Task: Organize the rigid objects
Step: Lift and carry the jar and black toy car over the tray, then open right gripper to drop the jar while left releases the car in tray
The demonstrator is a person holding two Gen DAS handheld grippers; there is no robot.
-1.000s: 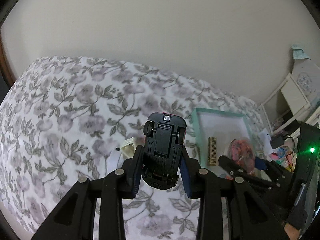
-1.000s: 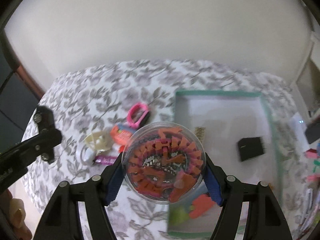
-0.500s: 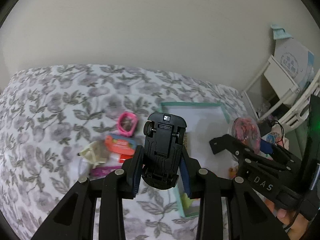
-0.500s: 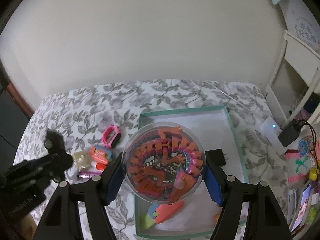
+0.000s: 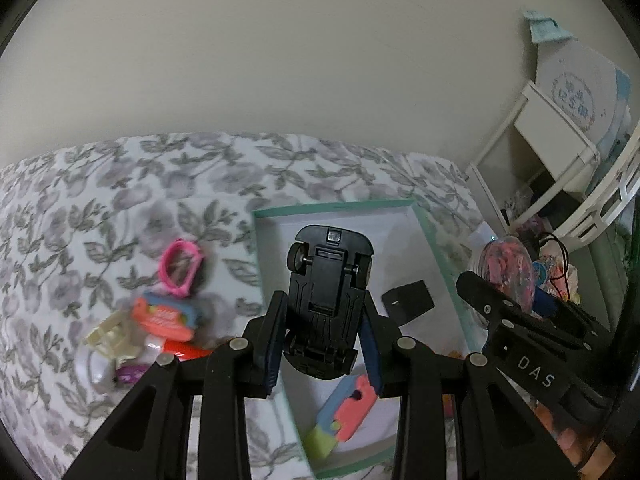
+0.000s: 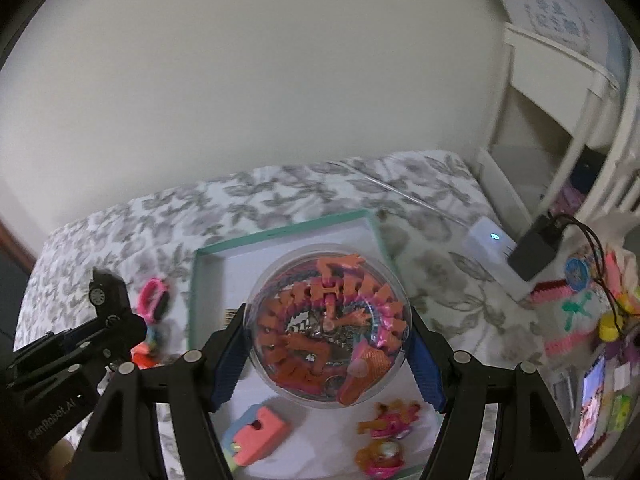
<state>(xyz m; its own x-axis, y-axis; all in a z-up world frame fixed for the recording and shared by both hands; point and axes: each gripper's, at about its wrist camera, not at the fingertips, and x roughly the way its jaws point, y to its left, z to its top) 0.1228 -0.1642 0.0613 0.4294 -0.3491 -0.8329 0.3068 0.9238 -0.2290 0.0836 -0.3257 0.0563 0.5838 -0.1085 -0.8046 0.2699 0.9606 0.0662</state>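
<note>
Your left gripper (image 5: 323, 334) is squeezing the black toy car (image 5: 326, 300); your right gripper (image 6: 326, 354) is hugging the round clear case (image 6: 329, 330) above the green-edged box (image 6: 280, 232).

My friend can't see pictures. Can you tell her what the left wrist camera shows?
The left claw grips a black toy car, underside up, over a white tray with a teal rim on a flowery cloth. Left of the tray lie small toys, including a pink ring. At right, the other claw holds a clear round case.
</note>
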